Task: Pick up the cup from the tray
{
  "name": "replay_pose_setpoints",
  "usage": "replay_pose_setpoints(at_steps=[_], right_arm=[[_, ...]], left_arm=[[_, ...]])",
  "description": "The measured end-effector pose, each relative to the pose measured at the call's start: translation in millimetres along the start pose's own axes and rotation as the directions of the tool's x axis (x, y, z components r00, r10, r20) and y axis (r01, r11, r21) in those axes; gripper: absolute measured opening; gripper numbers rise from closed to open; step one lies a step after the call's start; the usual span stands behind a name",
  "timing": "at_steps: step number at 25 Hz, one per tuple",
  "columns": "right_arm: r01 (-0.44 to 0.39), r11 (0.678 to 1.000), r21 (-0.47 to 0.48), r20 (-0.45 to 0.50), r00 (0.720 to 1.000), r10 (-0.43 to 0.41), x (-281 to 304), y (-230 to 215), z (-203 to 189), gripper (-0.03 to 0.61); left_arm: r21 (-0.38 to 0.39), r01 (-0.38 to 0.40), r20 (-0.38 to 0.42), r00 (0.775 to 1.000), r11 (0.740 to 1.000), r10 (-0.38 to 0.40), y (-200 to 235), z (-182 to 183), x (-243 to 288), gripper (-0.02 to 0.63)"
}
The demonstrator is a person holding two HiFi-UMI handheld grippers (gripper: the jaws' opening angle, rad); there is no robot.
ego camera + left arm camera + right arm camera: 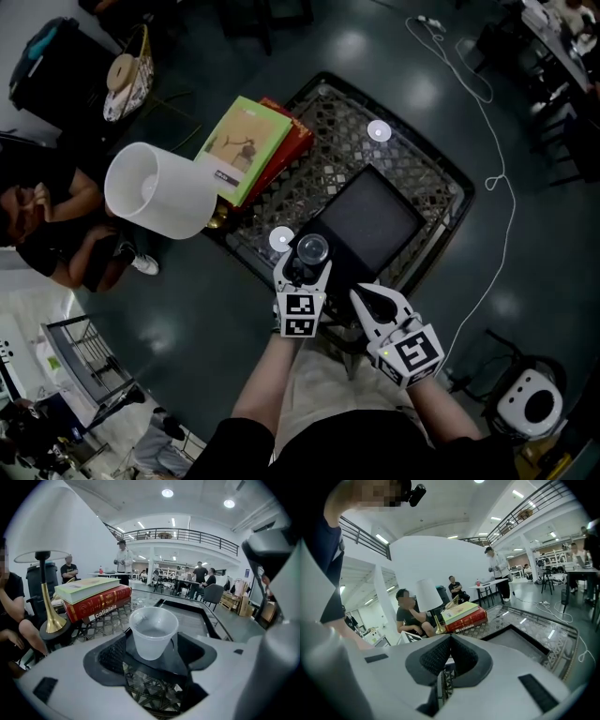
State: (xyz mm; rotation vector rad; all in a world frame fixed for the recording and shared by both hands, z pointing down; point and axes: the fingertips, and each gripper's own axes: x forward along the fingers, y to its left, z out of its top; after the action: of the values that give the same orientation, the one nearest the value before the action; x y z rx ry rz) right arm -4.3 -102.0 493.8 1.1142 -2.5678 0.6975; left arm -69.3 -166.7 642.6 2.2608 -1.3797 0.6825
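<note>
A translucent plastic cup [312,249] [153,632] stands upright on the near-left corner of the black tray [370,220] [193,617]. My left gripper [302,267] [154,659] is open around it. Its ribbed pads [111,656] sit on either side of the cup with a gap, not pressing on it. My right gripper [363,298] [449,657] is shut with nothing in it. It hovers at the tray's near edge, just right of the left gripper.
The tray lies on a lattice-top table [328,117]. A green book on a red book [248,141] and a white-shaded brass lamp [159,190] stand at the table's left. A white disc [379,130] lies at the back. A person [47,225] sits to the left. A cable [487,141] runs over the floor.
</note>
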Motion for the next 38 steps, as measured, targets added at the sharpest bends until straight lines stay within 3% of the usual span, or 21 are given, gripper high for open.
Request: replay_pose_setpoints(at_steps=[8, 10, 18, 26, 38], right_arm=[[0.016, 1.000, 0.021, -0.015, 1.000, -0.016, 2, -11, -5, 0.013], [0.014, 1.000, 0.020, -0.020, 1.000, -0.013, 2, -11, -6, 0.014], [0.012, 1.000, 0.014, -0.010, 1.000, -0.012, 0, -9, -2, 0.014], [0.020, 1.000, -0.007, 0.018, 1.000, -0.020, -11, -6, 5, 0.014], [0.015, 0.999, -0.045, 0.039, 0.999, -0.014, -14, -3, 14, 0.013]], left_arm=[[0.044, -0.018, -0.054, 0.998, 0.999, 0.020, 4, 0, 25, 0.330], [0.042, -0.026, -0.053, 0.998, 0.999, 0.029, 6, 0, 25, 0.305], [0.039, 0.001, -0.070, 0.998, 0.999, 0.001, 2, 3, 19, 0.287], [0.011, 0.007, 0.007, 1.000, 1.000, -0.007, -6, 35, -2, 0.284], [-0.048, -0.003, 0.046, 0.999, 0.999, 0.005, -17, 56, -60, 0.281]])
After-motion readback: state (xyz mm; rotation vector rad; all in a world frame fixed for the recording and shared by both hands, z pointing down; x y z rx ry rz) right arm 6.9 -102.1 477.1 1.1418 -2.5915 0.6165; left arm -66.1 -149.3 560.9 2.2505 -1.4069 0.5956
